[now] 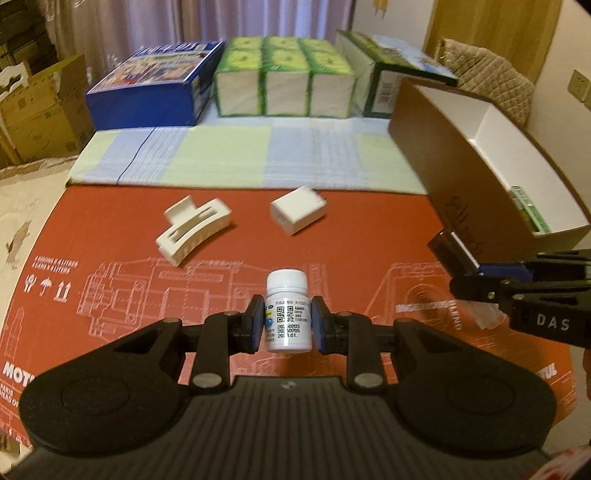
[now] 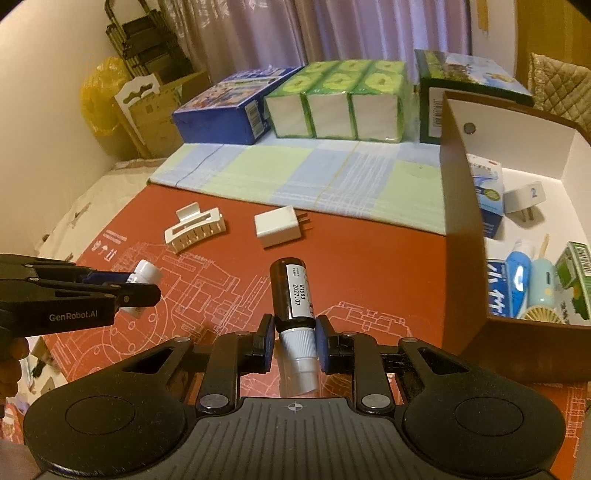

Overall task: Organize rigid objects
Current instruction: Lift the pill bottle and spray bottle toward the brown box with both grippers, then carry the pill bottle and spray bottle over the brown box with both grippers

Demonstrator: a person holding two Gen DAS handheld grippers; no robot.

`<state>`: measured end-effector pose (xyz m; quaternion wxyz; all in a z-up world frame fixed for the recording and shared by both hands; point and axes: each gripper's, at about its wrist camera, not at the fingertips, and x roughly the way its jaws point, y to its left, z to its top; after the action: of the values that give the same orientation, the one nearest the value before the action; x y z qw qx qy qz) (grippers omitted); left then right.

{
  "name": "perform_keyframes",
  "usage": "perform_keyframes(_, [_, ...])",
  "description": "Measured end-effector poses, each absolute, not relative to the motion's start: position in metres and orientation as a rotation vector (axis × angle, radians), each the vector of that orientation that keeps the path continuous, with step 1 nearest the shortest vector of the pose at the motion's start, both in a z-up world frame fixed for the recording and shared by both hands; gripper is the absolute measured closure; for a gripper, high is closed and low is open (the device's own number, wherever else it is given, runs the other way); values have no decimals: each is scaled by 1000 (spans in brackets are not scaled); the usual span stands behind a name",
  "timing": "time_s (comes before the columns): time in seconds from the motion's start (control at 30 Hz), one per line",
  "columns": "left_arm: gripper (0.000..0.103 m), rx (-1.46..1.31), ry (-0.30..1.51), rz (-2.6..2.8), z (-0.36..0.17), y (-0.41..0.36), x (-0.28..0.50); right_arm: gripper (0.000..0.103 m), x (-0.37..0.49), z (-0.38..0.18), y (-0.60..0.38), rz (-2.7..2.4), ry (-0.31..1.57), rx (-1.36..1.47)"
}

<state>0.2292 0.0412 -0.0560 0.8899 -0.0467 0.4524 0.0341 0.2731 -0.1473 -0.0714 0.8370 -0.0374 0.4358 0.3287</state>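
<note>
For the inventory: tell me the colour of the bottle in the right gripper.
Brown bottle, white cap; clearest in the right wrist view.

White pill bottle (image 1: 287,312) upright; brown dropper bottle (image 2: 293,299) inverted (both held).

At twelve o'clock you face pale mauve curtains (image 2: 369,29) hanging in folds, lit by warm, dim indoor light. At ten o'clock a white wall (image 2: 48,122) meets a dark folded stepladder (image 2: 147,40), a yellow bag (image 2: 98,99) and cardboard boxes (image 1: 40,110). At two o'clock stand a wooden door (image 1: 491,26) and a quilted chair back (image 1: 491,77)
</note>
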Motion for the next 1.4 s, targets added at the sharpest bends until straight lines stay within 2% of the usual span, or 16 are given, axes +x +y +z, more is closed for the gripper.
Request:
perform_keyframes(0.77, [80,-5,826,-246,-8,-89,288,83,280,-16,-269,495,800,75])
perform_keyframes(1.13, [80,23,815,-334,-5,-155,346,83,329,-1,-322,403,744,102])
perform_keyframes(1.4, [80,55,832,-333,-13,-179,398,83,382,-9,-346,339,760,110])
